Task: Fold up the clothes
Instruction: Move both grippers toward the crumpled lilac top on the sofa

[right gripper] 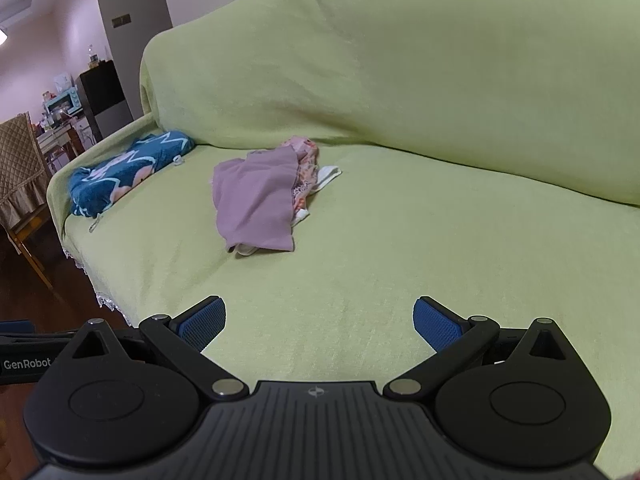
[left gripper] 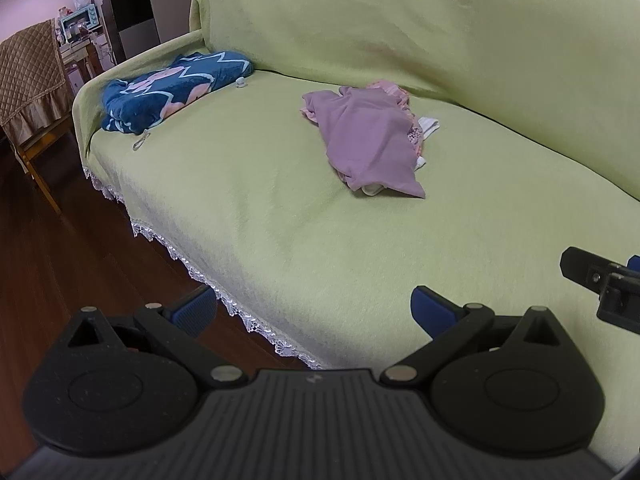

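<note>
Two pairs of blue-padded fingers frame our view, and both are spread wide with nothing between them. On the left gripper (left gripper: 314, 308), one pad (left gripper: 195, 312) hangs over the lace trim (left gripper: 256, 326) at the sofa's front edge, with dark wooden floor (left gripper: 80, 256) below it, while the other pad sits over the green seat. On the right gripper (right gripper: 320, 324), both pads (right gripper: 204, 322) float above the seat, released and touching no fabric. From the left wrist view we also see part of the right gripper at the far right edge.

Beyond the fingers stretches a sofa (right gripper: 400, 260) draped in a pale green cover. Well ahead of both grippers, near the middle of the seat and close to the backrest, lies the pile of clothes (left gripper: 368, 136). A mauve garment (right gripper: 254, 200) is crumpled on top; a pink patterned piece (right gripper: 304, 152) and a white piece (right gripper: 330, 172) peek out from under it toward the backrest side.

Farther left, against the armrest, rests a blue blanket (left gripper: 168, 88) with a pale zigzag and pink pattern. A small white object (left gripper: 241, 83) sits just beside it; we cannot tell what it is.

Past the sofa's left end stand a chair with a quilted brown cover (left gripper: 28, 76), a dark cabinet (left gripper: 128, 16) and a teal oven (left gripper: 82, 18) on a cluttered counter.
</note>
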Motion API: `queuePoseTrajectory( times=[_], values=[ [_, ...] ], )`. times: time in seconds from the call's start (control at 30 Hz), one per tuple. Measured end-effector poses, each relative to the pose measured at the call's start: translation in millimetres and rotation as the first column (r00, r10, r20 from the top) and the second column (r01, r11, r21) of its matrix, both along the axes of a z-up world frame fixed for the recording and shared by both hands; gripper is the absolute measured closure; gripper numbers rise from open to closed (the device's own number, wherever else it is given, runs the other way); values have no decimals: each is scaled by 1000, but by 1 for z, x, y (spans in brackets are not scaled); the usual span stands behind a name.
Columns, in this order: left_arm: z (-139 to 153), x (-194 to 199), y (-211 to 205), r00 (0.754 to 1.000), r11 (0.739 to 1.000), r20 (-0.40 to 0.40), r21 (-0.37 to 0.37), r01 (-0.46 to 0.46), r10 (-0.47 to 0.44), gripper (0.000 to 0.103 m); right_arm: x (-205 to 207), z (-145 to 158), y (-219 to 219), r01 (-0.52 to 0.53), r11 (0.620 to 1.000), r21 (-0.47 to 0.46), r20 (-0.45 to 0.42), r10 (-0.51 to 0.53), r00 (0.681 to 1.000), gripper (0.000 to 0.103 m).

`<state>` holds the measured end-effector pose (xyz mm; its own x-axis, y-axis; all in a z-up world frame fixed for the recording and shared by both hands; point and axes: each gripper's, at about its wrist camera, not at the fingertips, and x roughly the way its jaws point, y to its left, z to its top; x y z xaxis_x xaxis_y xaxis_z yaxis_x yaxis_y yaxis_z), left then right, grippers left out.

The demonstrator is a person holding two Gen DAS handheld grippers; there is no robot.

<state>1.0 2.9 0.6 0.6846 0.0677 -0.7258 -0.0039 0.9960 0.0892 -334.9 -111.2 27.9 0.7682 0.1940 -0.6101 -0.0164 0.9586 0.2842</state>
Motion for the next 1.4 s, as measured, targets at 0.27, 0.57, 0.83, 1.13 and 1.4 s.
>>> queuePoseTrajectory(
  times=[0.27, 0.57, 0.83, 1.13, 1.4],
  values=[
    [2, 3, 9, 1000, 1000, -1, -20, -12, 12, 1, 6, 4, 3, -7, 1000, 3, 10, 7, 1000, 0],
    [1, 10, 15, 1000, 999, -6, -30, -24, 24, 1, 6, 20, 6, -25, 1000, 0, 3, 25, 1000, 0],
    [-3, 21, 18, 1000, 999, -14, -44, -15, 14, 1, 18, 21, 4, -42, 999, -4, -3, 42, 999, 0],
    [-34, 49, 19, 999, 999, -33, -32, 20, -21, 1, 53, -3, -8, -34, 996, 83, -2, 34, 999, 0],
    [-68, 92, 27, 997, 997, -70, -76, 30, -35, 1, 108, -48, -9, -72, 989, 127, -24, 75, 997, 1]
  ],
)
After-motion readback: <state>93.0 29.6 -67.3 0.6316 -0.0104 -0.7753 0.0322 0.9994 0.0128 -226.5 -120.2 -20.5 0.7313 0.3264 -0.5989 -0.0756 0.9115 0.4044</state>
